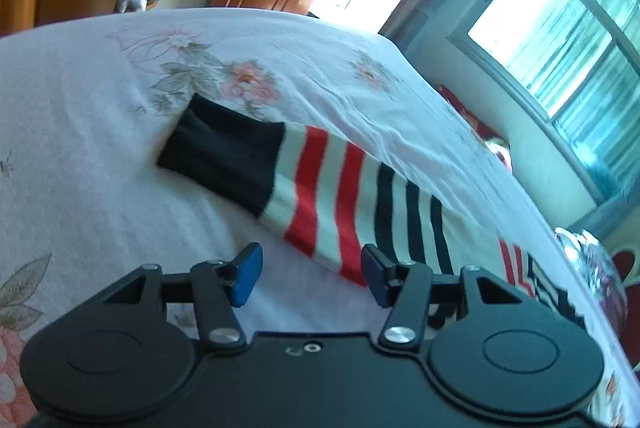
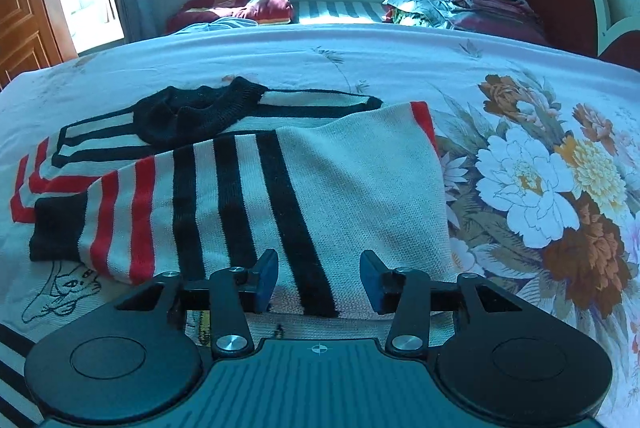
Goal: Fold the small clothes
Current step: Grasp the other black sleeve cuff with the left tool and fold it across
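Floral bedsheet (image 2: 520,76) carries the sweater (image 2: 340,188); left gripper (image 1: 312,274) spread beside the sleeve (image 1: 304,188); right gripper (image 2: 319,278) spread, empty; pinch both layers squarely.

We find no words, brand names or numbers that can be read in either view. The only sign we can make out is a small crosshair mark (image 2: 319,349), a circle crossed by two lines, printed on the body of the right gripper (image 2: 319,281) just behind its fingers. The striped sweater (image 2: 248,188) carries a black line drawing (image 2: 60,288) near its lower edge and a small yellow patch (image 2: 203,326) beside it, but we cannot tell whether either holds lettering.
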Motion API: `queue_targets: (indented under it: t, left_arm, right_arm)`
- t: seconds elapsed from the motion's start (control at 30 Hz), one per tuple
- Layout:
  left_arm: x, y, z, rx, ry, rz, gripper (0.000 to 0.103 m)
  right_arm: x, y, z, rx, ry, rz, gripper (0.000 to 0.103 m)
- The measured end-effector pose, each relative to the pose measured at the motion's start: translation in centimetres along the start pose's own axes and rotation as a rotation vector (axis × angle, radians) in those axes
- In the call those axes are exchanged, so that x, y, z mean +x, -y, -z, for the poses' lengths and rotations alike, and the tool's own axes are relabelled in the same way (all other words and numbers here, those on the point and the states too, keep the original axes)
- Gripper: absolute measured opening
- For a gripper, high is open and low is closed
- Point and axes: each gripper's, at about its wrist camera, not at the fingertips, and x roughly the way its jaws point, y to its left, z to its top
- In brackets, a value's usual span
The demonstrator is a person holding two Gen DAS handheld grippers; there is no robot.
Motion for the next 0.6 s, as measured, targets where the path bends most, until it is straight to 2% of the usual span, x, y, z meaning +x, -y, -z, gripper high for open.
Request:
queue_targets:
  t: [0.07,0.13,0.2,0.23,0.27,0.43,0.6]
  left_arm:
    - [0.9,-1.5,-1.0,-0.105,0.015,0.031,0.051]
    - [1.8,-2.6,-1.5,-0.194,0.037,0.050,0.044]
    - [2.6,-3.4,-2.0,-0.265,0.043,0.058,0.028]
    - [3.1,-3.4,-2.2,-0.279,0.033,0.065,0.007]
    - [3.4,-3.3,-2.3,-0.280,0.029,0.074,0.005]
    - [3.5,1.4,-3.2,-0.180,0.080,0.140,0.004]
    - [4.6,11.5,-2.3,0.016,0.044,0.273,0.004]
  right_arm:
    - [-0.3,-0.3,0.0,0.002,0.000,-0.012,0.045]
    - [-0.6,-0.6,-0.1,0.003,0.009,-0.016,0.045]
    - [-1.1,-0.9,-0.3,0.010,0.021,-0.024,0.045]
    - [-1.4,-1.0,-0.4,0.008,0.025,-0.026,0.044]
    - [-1.5,-1.1,-0.5,0.003,0.029,-0.024,0.044]
    - [-2.2,-0.7,-0.8,0.007,0.038,-0.025,0.042]
    - [-2.6,0.3,-1.0,0.022,0.052,-0.035,0.042]
